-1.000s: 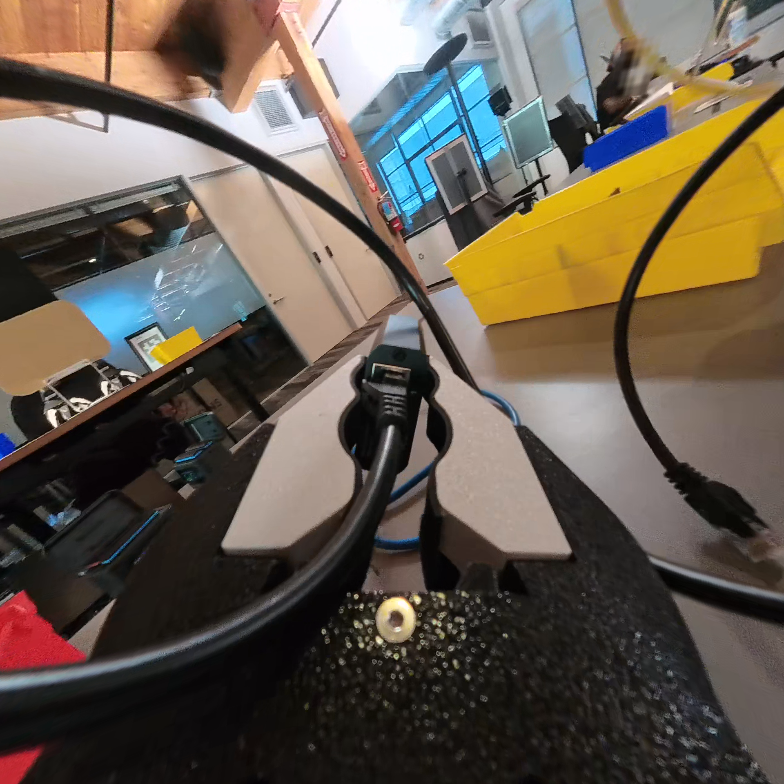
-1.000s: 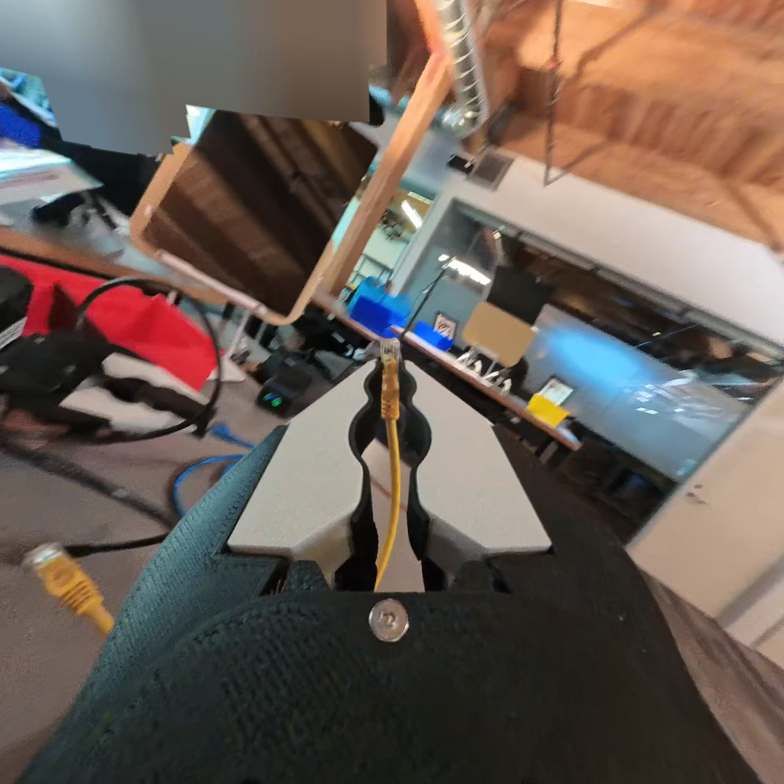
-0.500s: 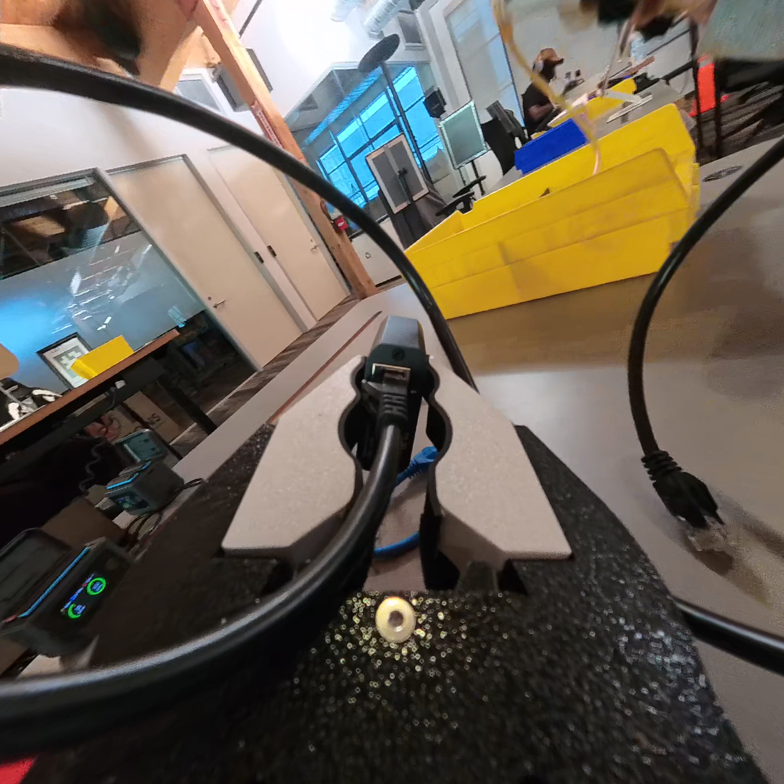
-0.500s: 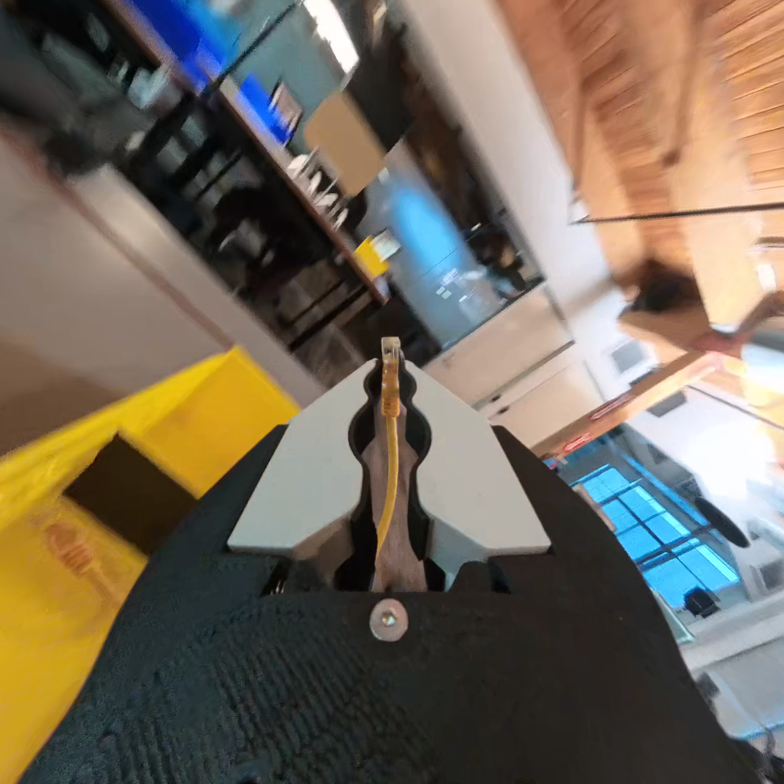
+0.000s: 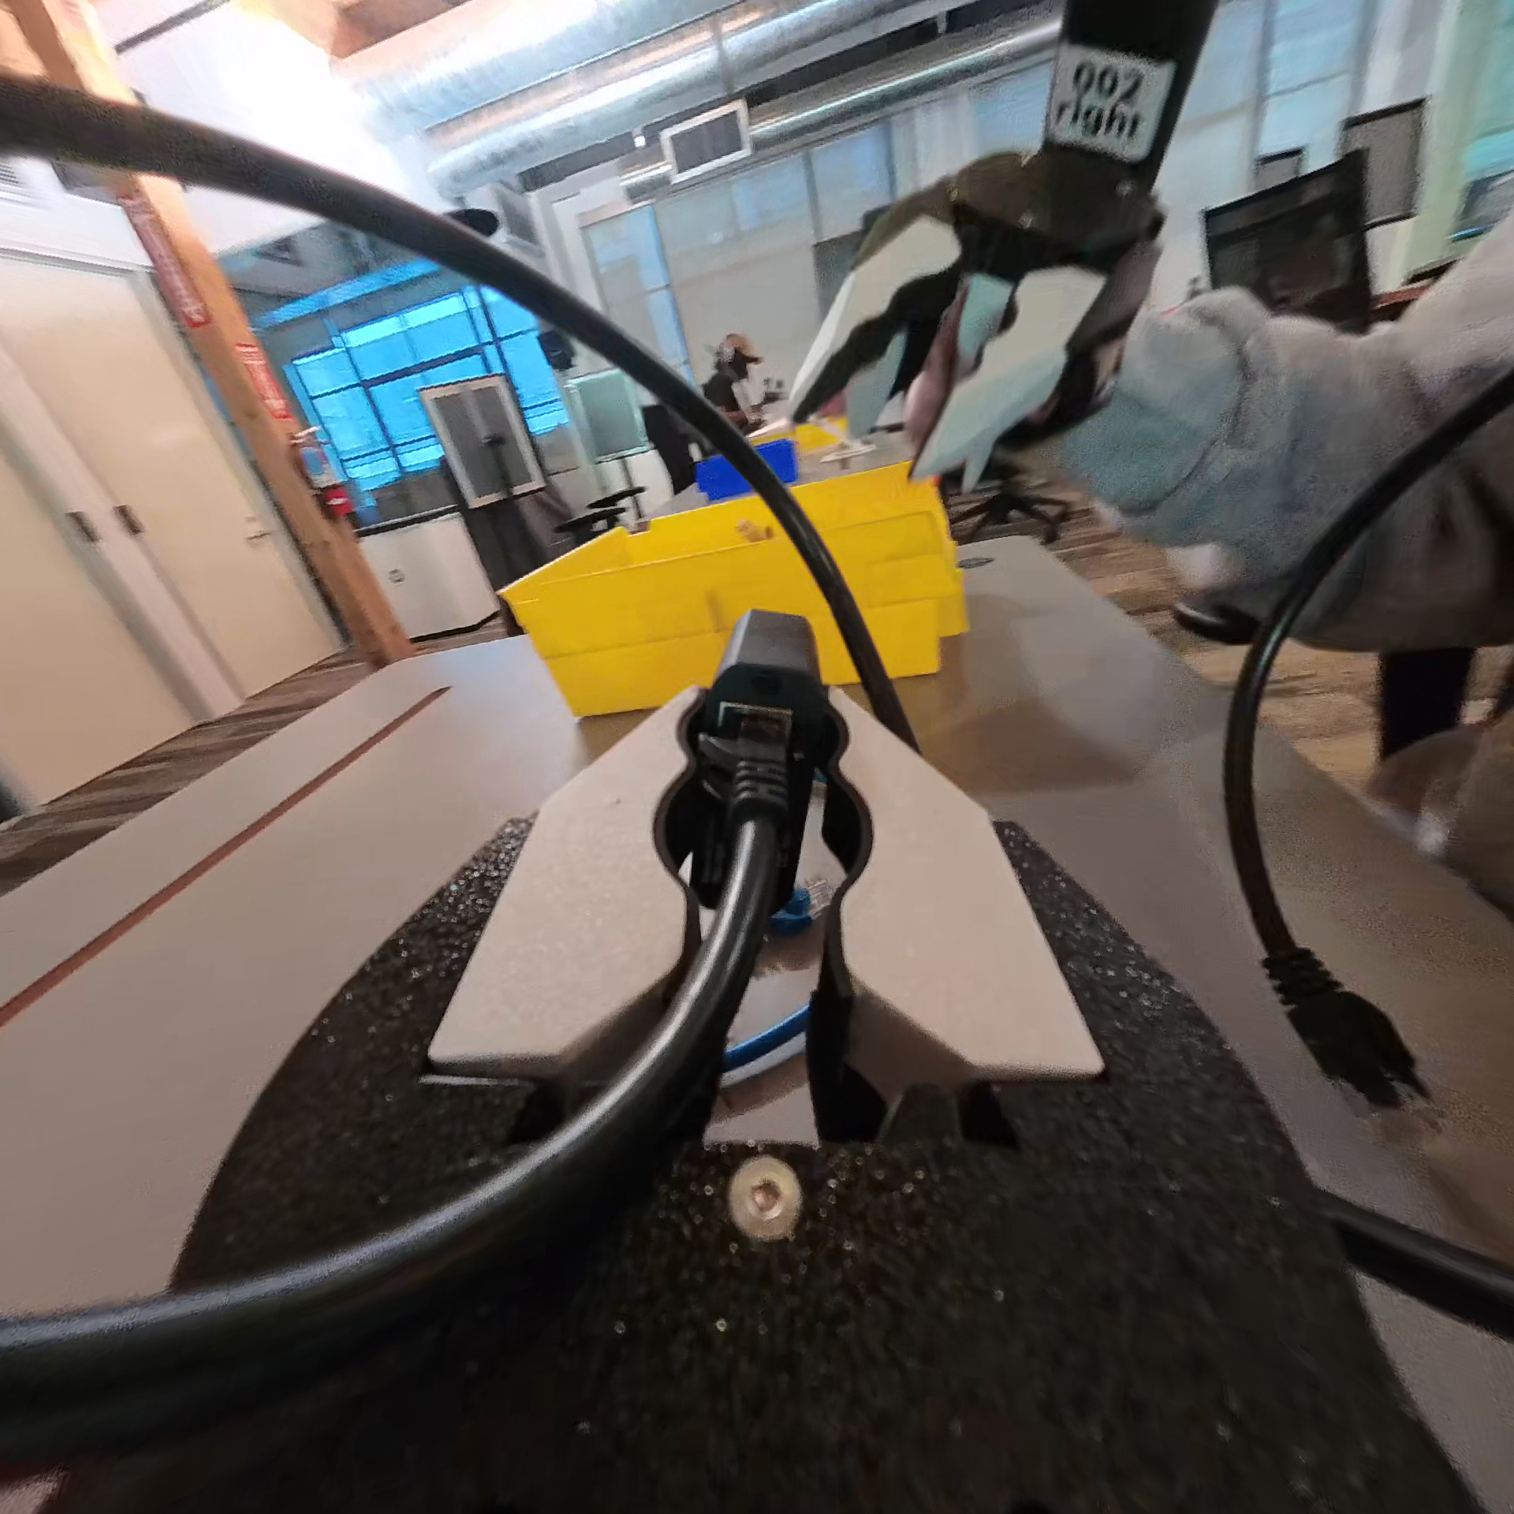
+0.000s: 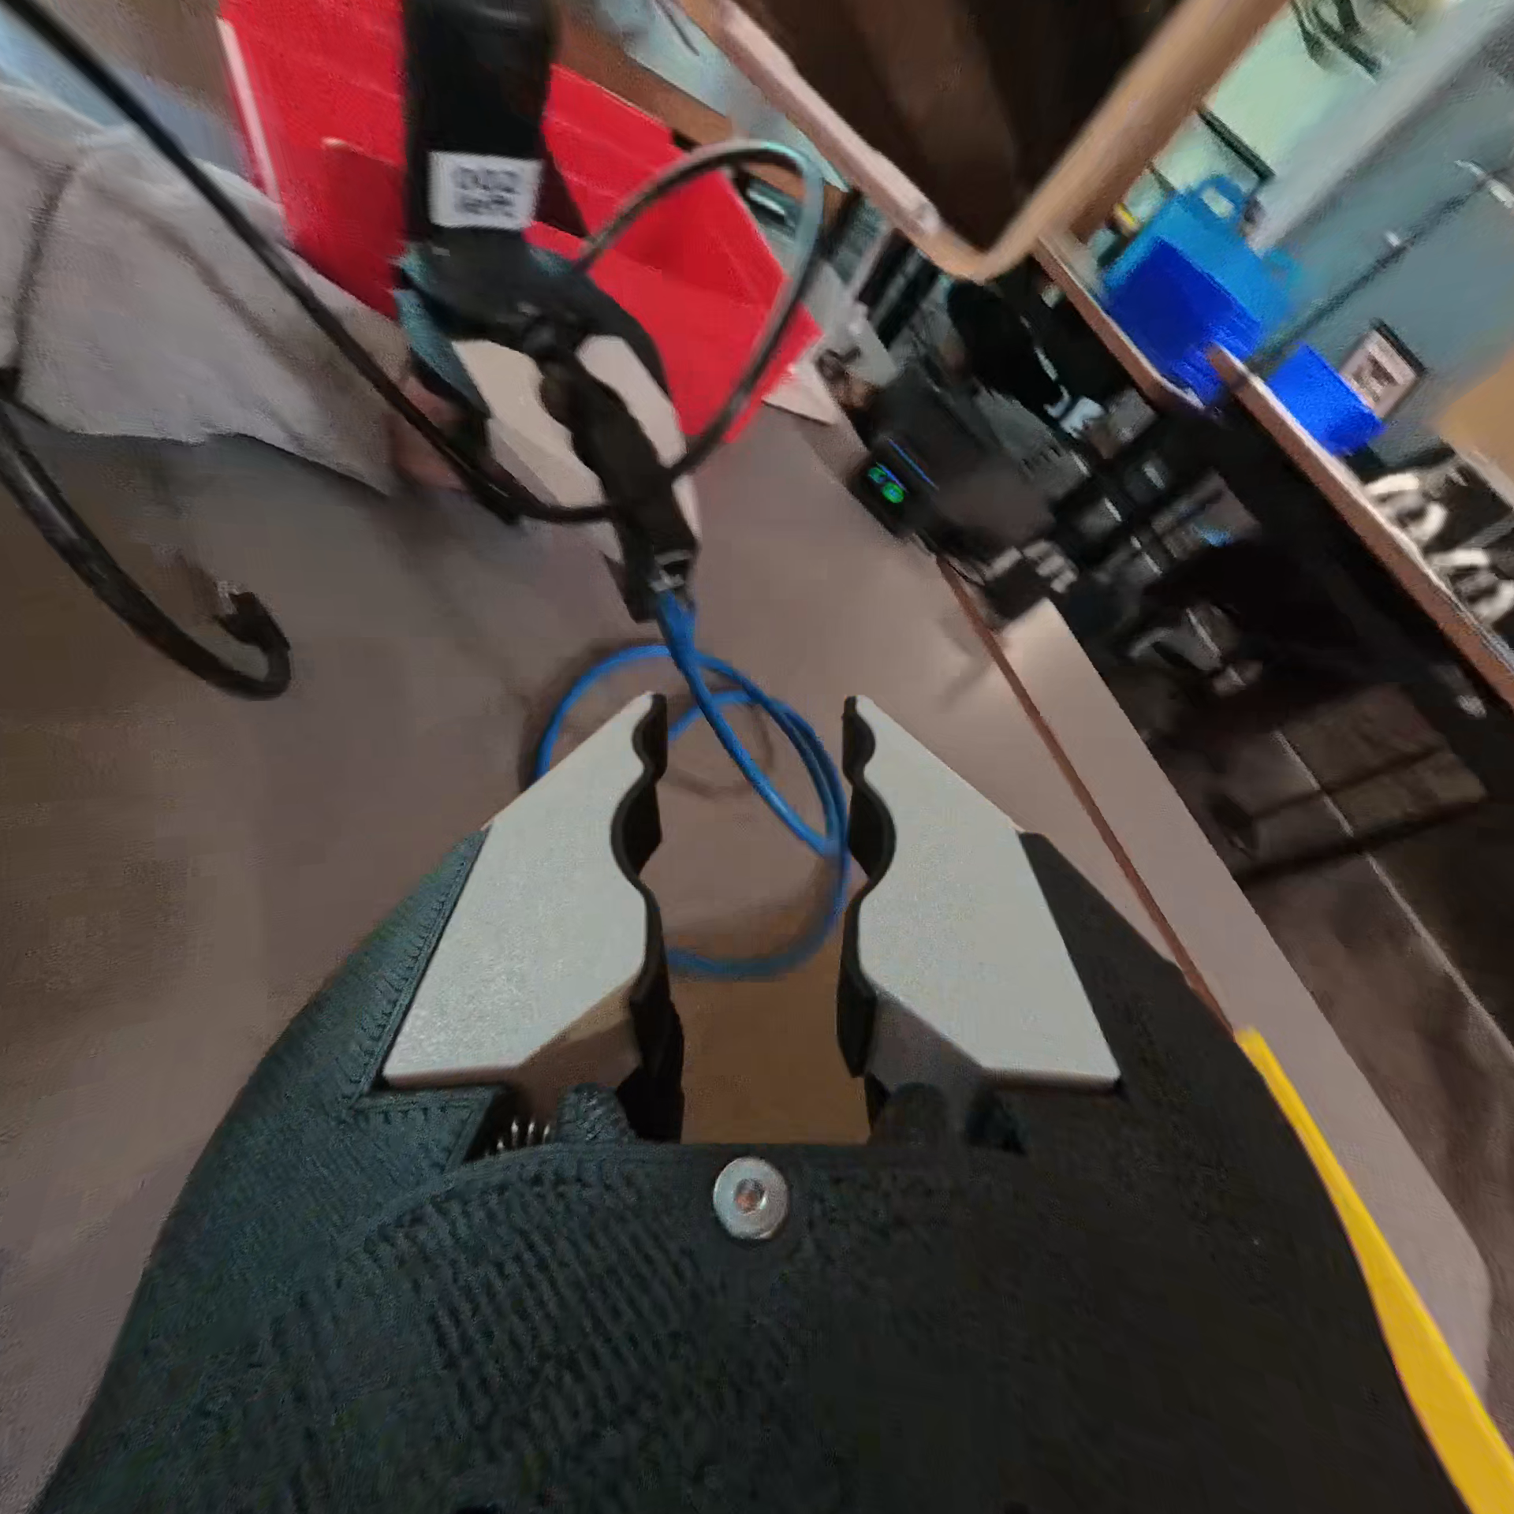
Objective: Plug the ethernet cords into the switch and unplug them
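Observation:
My left gripper (image 5: 762,706) is shut on a small black switch (image 5: 768,655) and holds it above the table. A black ethernet cord (image 5: 750,778) is plugged into the near end of the switch and loops round the view. A blue ethernet cord (image 6: 682,627) is plugged into its other end and coils on the table. My right gripper (image 6: 750,714) is open and empty, pointing at the blue coil and at the left gripper (image 6: 573,393). In the left wrist view the right gripper (image 5: 926,393) hovers open at the upper right.
Stacked yellow bins (image 5: 737,606) stand at the table's far end, with a small yellow piece (image 5: 754,531) inside. A red bin (image 6: 655,229) is behind the left gripper. The black cord's free plug (image 5: 1344,1044) lies on the brown table (image 5: 1065,737). A grey sleeve (image 5: 1278,459) is at the right. One gripper's finger ends stand about 10 cm off the other's.
My right gripper has let go of the yellow cord, opened, and swung round to face the left gripper and the blue cord. My left gripper still holds the switch and has turned.

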